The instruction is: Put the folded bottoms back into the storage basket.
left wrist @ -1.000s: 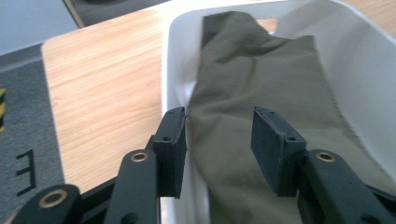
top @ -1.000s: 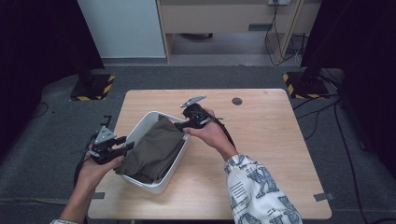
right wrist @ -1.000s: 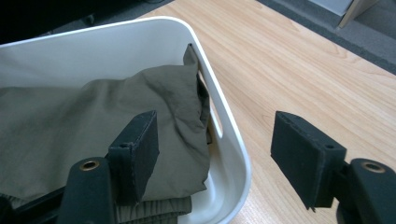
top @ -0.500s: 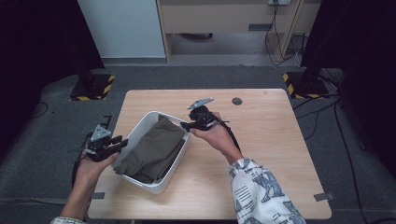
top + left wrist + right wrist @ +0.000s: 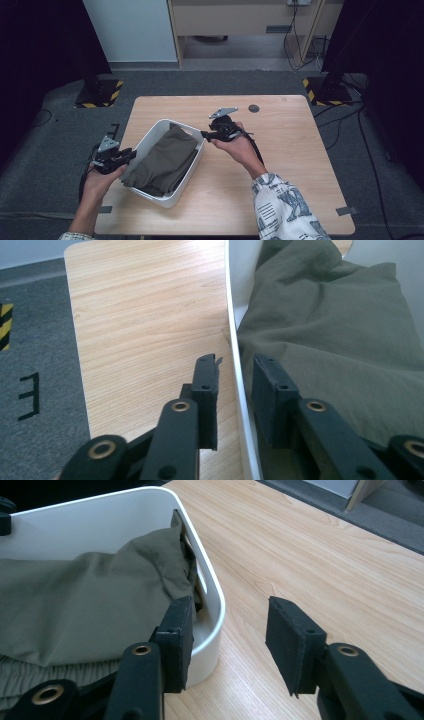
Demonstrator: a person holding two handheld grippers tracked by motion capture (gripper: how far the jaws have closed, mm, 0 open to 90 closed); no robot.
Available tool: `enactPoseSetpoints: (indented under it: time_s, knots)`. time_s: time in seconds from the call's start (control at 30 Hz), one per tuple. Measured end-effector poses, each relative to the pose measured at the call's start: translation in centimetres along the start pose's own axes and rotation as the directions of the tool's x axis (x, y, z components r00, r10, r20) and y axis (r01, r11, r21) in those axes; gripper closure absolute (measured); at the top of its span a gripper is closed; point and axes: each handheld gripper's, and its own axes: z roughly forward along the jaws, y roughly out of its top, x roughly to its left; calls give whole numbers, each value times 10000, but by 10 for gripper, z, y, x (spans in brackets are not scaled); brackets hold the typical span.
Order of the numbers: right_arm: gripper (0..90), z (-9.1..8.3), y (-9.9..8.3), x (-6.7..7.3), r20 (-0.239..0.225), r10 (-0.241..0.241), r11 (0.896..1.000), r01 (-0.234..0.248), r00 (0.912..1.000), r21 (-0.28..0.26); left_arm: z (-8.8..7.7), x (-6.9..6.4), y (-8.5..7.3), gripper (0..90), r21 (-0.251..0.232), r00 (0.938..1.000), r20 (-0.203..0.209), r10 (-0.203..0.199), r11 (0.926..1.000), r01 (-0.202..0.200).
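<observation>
Straddling the near wall of the white bin [image 5: 235,340], the left gripper [image 5: 235,385] has one jaw outside over the wooden table [image 5: 140,330] and the other inside, against the olive-green cloth [image 5: 340,340]; its jaws have just been closing, and a narrow gap shows on each side of the thin rim, so the pads are not yet seen pressing on it. In the high view this left gripper [image 5: 129,155] sits at the bin's [image 5: 170,200] left edge, held by the left hand [image 5: 102,177], with the cloth [image 5: 165,160] heaped just to its right, filling most of the bin. Across the bin, the right gripper [image 5: 227,630] brackets the opposite wall: its left jaw is inside, beside the cloth [image 5: 85,595] and the rim of the bin [image 5: 210,595], while its right jaw hangs outside over bare table [image 5: 320,550]. Its jaws have also just been closing, yet they stand well apart, with the wall between them and no pad clamped on it. From above, the right gripper [image 5: 207,134] points toward the bin's far right corner, carried by the right hand [image 5: 235,145] in a patterned sleeve [image 5: 285,210]. A small dark disc [image 5: 254,108] lies on the table beyond the right gripper, well apart from it.
</observation>
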Motion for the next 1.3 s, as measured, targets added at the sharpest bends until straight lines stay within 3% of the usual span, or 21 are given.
enactPoseSetpoints:
  time_s: [0.27, 0.4, 0.87, 1.13, 1.3]
  knots:
    - [560, -5, -11, -2, 111, -88, 10000, 87, 9999, 41, 3, 0, -4, 766, 127, 9998, 115, -184, 9998, 182]
    - [565, -3, -18, -3, 95, -54, 9998, 52, 9999, 186, 7, -1, -6, 796, 261, 9988, 401, -268, 9993, 257]
    - [536, 2, -35, -1, 37, 32, 9992, -33, 10000, 411, 8, -3, -9, 785, 181, 9979, 365, -535, 9984, 529]
    - [529, 7, -43, 1, -140, 20, 9979, -11, 9999, 643, 12, -11, -7, 755, 141, 9962, 616, -613, 9981, 605]
    - [525, 5, -45, -2, 0, 65, 9975, -65, 10000, 707, 15, -17, -5, 737, 136, 9950, 790, -611, 9981, 602]
